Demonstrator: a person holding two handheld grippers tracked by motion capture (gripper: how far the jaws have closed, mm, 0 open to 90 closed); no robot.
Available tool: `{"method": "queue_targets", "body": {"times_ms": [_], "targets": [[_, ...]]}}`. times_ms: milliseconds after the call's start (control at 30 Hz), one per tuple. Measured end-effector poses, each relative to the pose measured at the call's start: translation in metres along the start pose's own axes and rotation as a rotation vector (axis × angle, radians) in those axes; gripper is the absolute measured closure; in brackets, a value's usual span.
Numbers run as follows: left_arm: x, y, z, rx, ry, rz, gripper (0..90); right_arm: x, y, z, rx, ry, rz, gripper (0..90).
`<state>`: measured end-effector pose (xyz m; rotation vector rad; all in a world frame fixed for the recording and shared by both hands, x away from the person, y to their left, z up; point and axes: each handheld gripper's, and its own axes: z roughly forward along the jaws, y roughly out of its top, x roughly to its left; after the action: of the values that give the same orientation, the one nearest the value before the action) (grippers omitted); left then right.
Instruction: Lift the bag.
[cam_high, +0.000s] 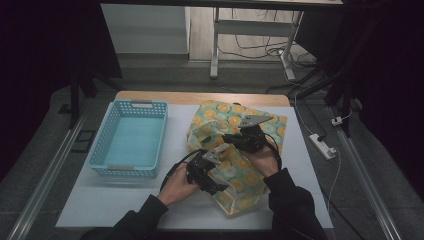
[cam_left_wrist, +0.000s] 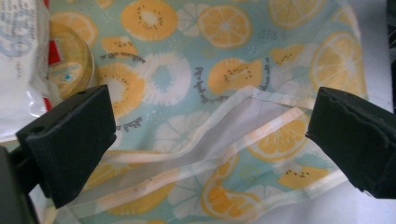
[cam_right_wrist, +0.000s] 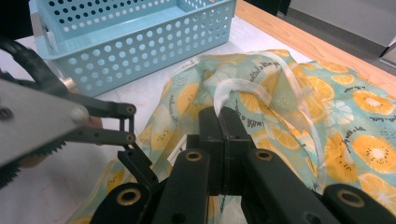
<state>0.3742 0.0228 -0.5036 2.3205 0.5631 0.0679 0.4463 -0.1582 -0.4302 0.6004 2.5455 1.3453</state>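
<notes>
Lying across the centre and lower right of the high view, the fruit-print bag rests on the white tabletop, well right of the blue basket at left centre. At the middle of the right gripper view, the right tool has its jaws pressed together on a translucent handle strip of that bag, lifting a fold of cloth. Across the lower half of the left gripper view, the left tool stands wide open over the bag's pale hem, gripping nothing; a white packet sits at the upper left of that frame
</notes>
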Motion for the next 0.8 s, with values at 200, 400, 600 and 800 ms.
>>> {"method": "queue_targets", "body": {"times_ms": [200, 400, 600, 800], "targets": [[0.003, -0.004, 0.009, 0.022, 0.014, -0.004, 2.4, 0.0, 0.0, 0.0, 0.001, 0.0, 0.001, 89.8], [0.005, -0.007, 0.017, 0.042, 0.03, 0.003, 2.7, 0.001, 0.0, 0.002, 0.004, 0.003, -0.002, 89.8], [0.008, -0.01, 0.024, 0.067, 0.041, 0.007, 2.8, 0.001, 0.0, 0.002, 0.004, 0.003, 0.002, 89.8], [0.008, -0.012, 0.03, 0.088, 0.073, 0.017, 5.1, 0.0, -0.001, 0.002, 0.009, 0.004, -0.002, 89.8]]}}
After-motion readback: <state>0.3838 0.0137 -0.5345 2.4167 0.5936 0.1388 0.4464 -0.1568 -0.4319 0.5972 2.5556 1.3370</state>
